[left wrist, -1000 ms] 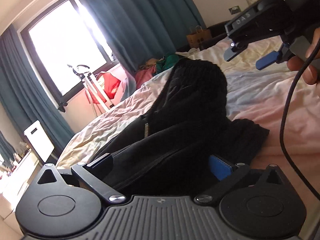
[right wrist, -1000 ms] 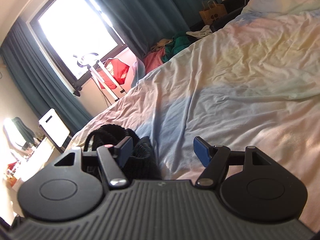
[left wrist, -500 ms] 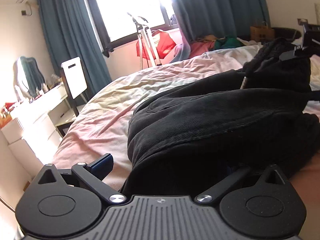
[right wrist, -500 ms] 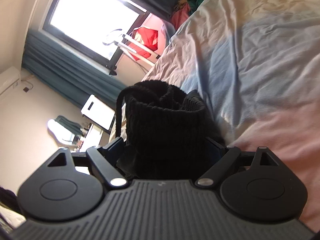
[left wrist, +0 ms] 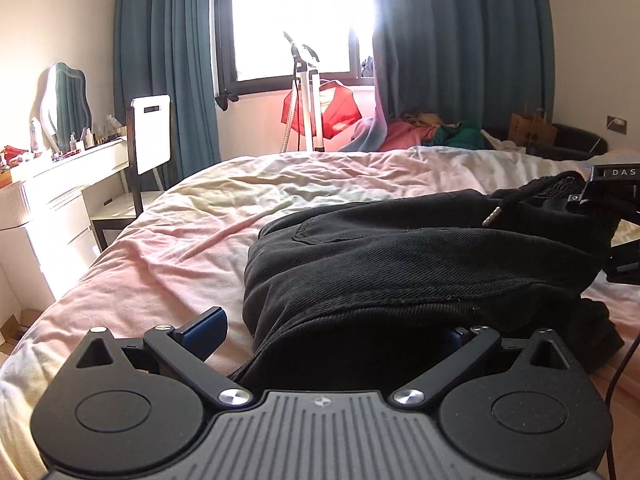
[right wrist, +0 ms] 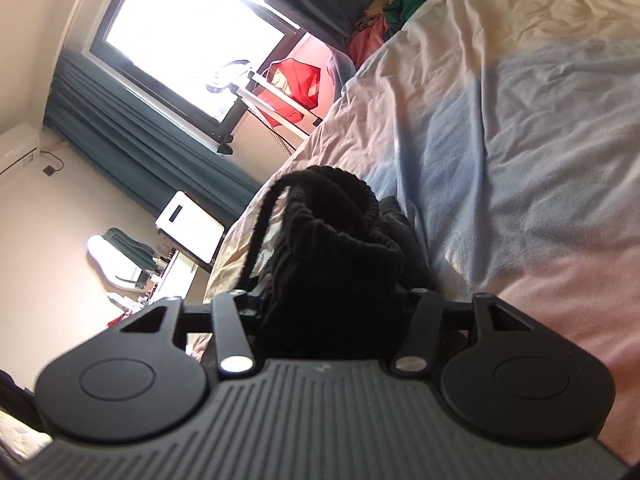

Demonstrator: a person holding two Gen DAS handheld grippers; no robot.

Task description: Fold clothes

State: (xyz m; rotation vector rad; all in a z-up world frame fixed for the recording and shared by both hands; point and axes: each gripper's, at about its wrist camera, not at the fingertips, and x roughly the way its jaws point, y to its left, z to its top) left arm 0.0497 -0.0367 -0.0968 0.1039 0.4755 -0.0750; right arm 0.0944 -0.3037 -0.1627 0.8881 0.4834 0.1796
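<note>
— Trousers (left wrist: 400, 264): how many, and where, in the left wrist view?

— One black pair, lying bunched on the bed (left wrist: 168, 256), its near edge between the fingers of the left gripper (left wrist: 332, 334). One drawstring (left wrist: 516, 200) with a metal tip lies across the top. Those jaws stand wide, released: one blue pad (left wrist: 202, 330) shows clear of the cloth, the other is mostly hidden under the fabric.

— Anything else there?

— One window (left wrist: 296, 16), two teal curtains, one white chair (left wrist: 150, 136), one mirror (left wrist: 64, 100), one brown paper bag (left wrist: 532, 126). At the far right, the right gripper (left wrist: 612, 188) sits at the waistband.

— And the right wrist view?

— The right gripper (right wrist: 334, 310) is clenched on the ribbed waistband (right wrist: 340, 240), which bulges up between its two fingers. One cord loop (right wrist: 260, 232) hangs at the left. The bed (right wrist: 520, 140) runs beyond.
</note>
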